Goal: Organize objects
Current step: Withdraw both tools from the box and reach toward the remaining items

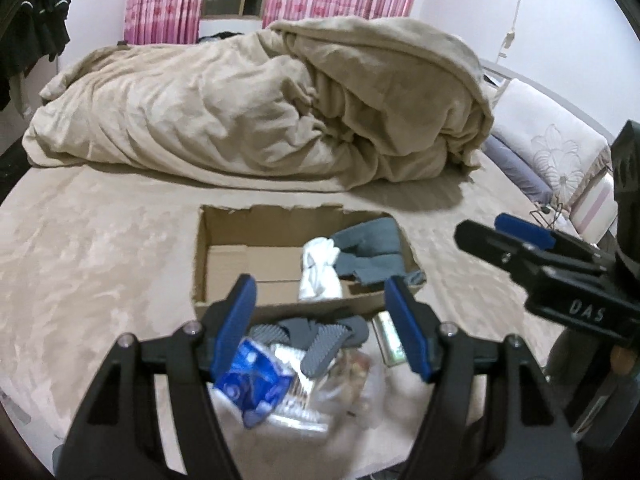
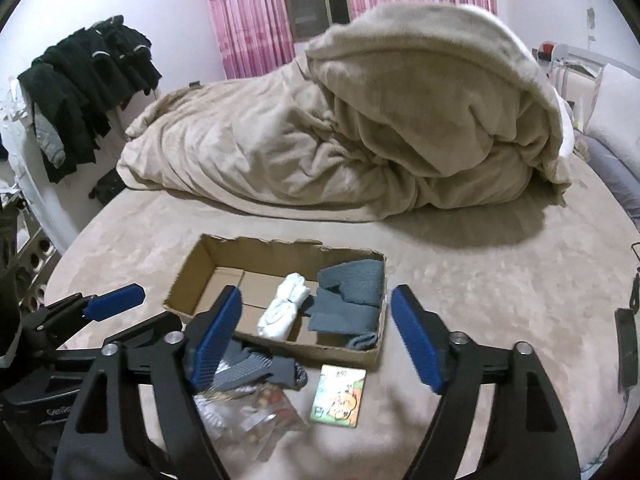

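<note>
An open cardboard box (image 1: pixel 208 256) (image 2: pixel 188 276) lies on the bed. It holds a white sock roll (image 1: pixel 318 270) (image 2: pixel 286 310) and grey socks (image 1: pixel 370 250) (image 2: pixel 348 292). In front of it lie patterned grey socks (image 1: pixel 320 338) (image 2: pixel 256 368), a blue packet (image 1: pixel 252 386), clear snack bags (image 1: pixel 348 376) (image 2: pixel 256 412) and a small picture card (image 2: pixel 338 396) (image 1: pixel 390 338). My left gripper (image 1: pixel 324 320) is open above the pile. My right gripper (image 2: pixel 316 332) is open above the box's near edge and the card.
A rolled beige duvet (image 1: pixel 260 100) (image 2: pixel 360 120) lies behind the box. Pillows (image 1: pixel 552 152) are at the right. Dark clothes (image 2: pixel 88 88) hang at the left. A black phone (image 2: pixel 626 344) lies on the bed at the right.
</note>
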A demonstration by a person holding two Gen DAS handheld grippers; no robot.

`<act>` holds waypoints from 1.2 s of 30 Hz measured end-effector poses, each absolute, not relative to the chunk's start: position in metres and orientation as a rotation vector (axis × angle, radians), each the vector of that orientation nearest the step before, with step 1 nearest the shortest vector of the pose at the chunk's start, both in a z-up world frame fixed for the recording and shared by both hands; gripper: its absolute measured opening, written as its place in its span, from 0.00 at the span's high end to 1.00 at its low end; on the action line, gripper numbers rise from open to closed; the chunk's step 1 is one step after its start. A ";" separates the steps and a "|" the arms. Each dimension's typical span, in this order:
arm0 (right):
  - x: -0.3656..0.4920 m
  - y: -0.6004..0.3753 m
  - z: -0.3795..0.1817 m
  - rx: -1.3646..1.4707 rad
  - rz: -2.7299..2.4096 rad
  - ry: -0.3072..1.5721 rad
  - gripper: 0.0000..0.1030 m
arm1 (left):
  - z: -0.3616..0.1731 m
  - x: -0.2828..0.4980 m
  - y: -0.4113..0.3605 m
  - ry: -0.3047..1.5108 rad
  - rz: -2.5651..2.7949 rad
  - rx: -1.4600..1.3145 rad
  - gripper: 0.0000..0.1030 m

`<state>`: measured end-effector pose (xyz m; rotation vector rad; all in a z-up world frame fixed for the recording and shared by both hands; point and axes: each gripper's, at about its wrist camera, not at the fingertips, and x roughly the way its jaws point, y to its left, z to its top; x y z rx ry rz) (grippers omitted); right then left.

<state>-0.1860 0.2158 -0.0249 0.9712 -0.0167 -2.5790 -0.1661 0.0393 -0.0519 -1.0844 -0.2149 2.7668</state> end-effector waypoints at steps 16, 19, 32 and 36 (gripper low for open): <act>-0.115 0.228 -0.005 0.911 -2.587 0.000 0.20 | -0.050 -0.094 0.006 -0.234 2.842 -1.035 0.11; -0.107 0.233 -0.009 0.920 -2.587 0.001 0.20 | -0.062 -0.088 0.000 -0.228 2.852 -1.071 0.11; -0.111 0.232 -0.068 1.073 -2.523 0.018 0.20 | -0.123 -0.098 -0.008 -0.227 2.817 -1.242 0.11; -0.120 0.229 -0.085 1.121 -2.505 0.022 0.20 | -0.139 -0.108 -0.009 -0.217 2.799 -1.281 0.11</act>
